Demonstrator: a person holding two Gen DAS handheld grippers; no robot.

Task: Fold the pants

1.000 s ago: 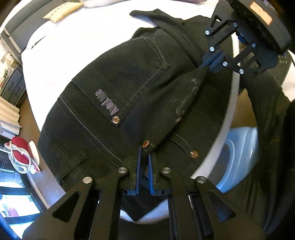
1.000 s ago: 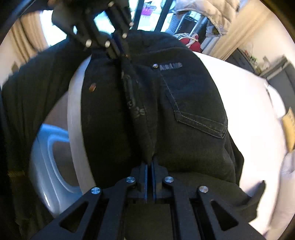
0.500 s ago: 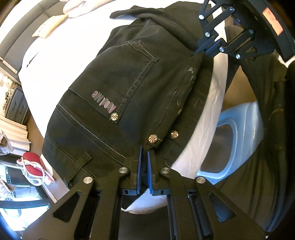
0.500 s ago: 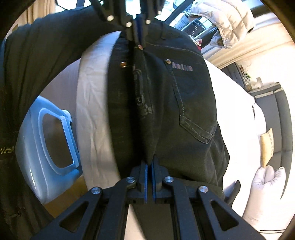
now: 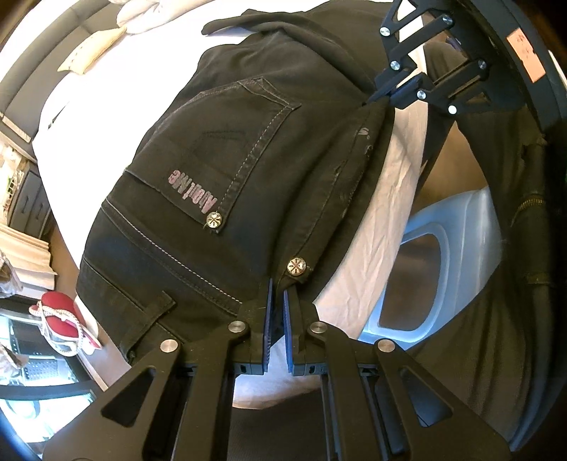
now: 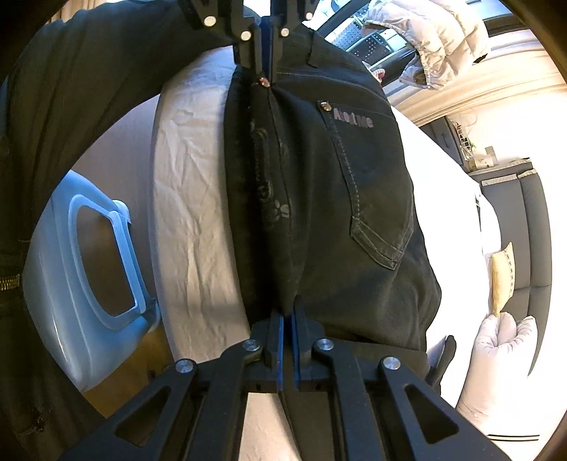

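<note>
The black pants (image 5: 226,184) lay on the white bed sheet (image 5: 382,198), near its edge, w/ the back side up. A back pocket (image 5: 226,163) w/ grey letters was visible, and a metal rivet (image 5: 214,220) sat at its corner. The fabric was folded along the middle seam, and this fold made a raised ridge between the two grippers.

The left gripper (image 5: 276,301) was at the waistband end. Its jaws were nearly together, w/ a narrow gap, and the edge of the waistband next to a second rivet (image 5: 297,266) was pinched between the tips. The right gripper (image 6: 287,319) was at the other end of the fold, at the crotch part. Its blue pads (image 6: 280,340) were pressed together on the dark fabric. In the left wrist view the right gripper (image 5: 384,94) appeared at the top right, w/ its tips on the cloth.

One pant leg (image 5: 248,25) went further over the sheet, away from the left gripper. A light blue plastic basket (image 6: 88,255) stood on the floor beside the bed. A white pillow (image 6: 499,358) and a yellowish cushion (image 6: 501,280) lay at the far part of the bed. A red item (image 5: 60,315) was seen lower left, off the bed.
</note>
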